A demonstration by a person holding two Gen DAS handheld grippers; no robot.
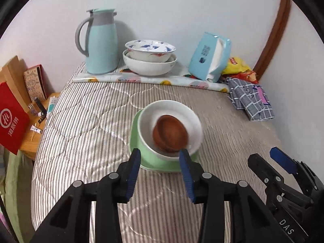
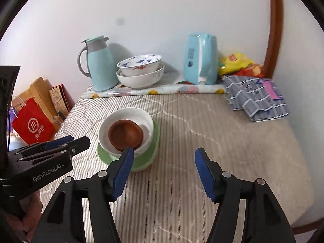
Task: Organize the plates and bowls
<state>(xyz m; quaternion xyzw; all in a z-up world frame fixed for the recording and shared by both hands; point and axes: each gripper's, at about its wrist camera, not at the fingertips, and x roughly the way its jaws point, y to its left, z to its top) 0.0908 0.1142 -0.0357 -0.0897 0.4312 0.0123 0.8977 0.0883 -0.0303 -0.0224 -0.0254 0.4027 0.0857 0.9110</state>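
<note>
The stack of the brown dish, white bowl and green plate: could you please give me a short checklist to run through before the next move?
1. Left gripper open, straddling the stack's near edge: ok.
2. Right gripper open, empty: ok.
3. Brown dish nested in white bowl: ok.
4. White bowl level on green plate: not ok, it looks tilted.
5. Fingers touching the bowl: cannot tell.
6. Back stack, floral bowl in large white bowl: ok.

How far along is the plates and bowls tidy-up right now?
Done: brown bowl nested in white bowl on green plate; patterned bowl nested in large white bowl by the wall. In hand: nothing; left tool and right tool are open. Left: possibly combining the stacks.
</note>
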